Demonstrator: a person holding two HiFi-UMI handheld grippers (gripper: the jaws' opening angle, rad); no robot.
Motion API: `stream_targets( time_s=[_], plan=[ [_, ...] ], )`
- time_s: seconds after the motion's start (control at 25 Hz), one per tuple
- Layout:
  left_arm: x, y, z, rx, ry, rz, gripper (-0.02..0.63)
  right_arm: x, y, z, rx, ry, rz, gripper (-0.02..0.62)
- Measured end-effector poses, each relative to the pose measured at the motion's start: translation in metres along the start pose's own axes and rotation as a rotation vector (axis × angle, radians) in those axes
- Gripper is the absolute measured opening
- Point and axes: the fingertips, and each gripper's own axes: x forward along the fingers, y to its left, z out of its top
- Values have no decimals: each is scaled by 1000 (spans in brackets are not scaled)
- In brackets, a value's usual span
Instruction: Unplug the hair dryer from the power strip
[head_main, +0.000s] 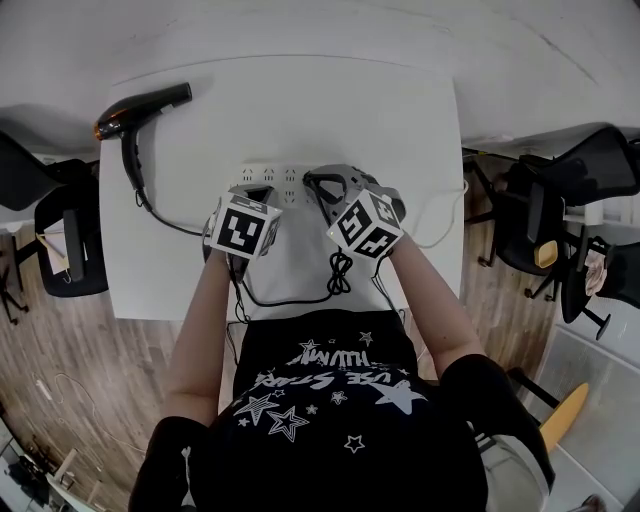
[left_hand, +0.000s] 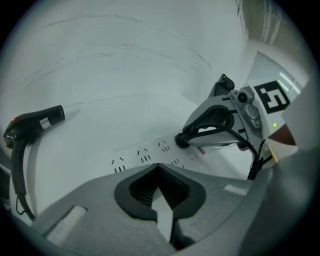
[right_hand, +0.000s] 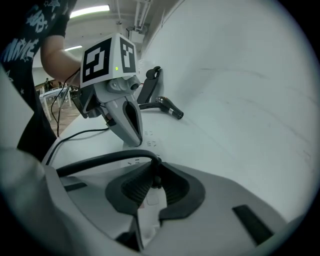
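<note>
The black hair dryer (head_main: 140, 110) (left_hand: 30, 125) (right_hand: 167, 107) lies at the table's far left. Its cord (head_main: 290, 298) (right_hand: 95, 160) loops along the near edge and ends in a black plug (right_hand: 154, 162) at the white power strip (head_main: 285, 180) (left_hand: 145, 157) (right_hand: 150, 142). My right gripper (head_main: 322, 185) (left_hand: 181, 140) (right_hand: 152, 170) is shut on that plug at the strip's right part. Whether the prongs sit in the socket is hidden. My left gripper (head_main: 255, 190) (left_hand: 159, 166) (right_hand: 131, 140) is shut, its tips down on the strip's left part.
The white table (head_main: 400, 130) ends close to my body. A thin white cable (head_main: 440, 235) runs from the strip off the right edge. Black chairs (head_main: 60, 230) (head_main: 560, 200) stand on both sides over a wooden floor.
</note>
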Motion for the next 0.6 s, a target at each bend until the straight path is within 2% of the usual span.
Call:
stream_targets(
  time_s=[0.08, 0.2, 0.28, 0.36, 0.52, 0.6],
  plan=[
    [0, 0, 0, 0, 1, -1, 8, 0, -2, -1, 65, -17, 12, 60],
    [0, -1, 0, -6, -1, -2, 8, 0, -8, -3, 246, -68, 28, 61],
    [1, -1, 1, -5, -3, -1, 8, -1, -12, -4, 323, -99, 27, 63],
    [1, -1, 1, -2, -2, 1, 8, -1, -12, -4, 307, -100, 13, 63],
    [1, 1, 0, -12, -3, 3, 8, -2, -5, 2, 107, -62, -29, 61],
    [0, 0, 1, -19, -6, 1, 8, -3, -3, 3, 57, -61, -43, 60]
  ],
)
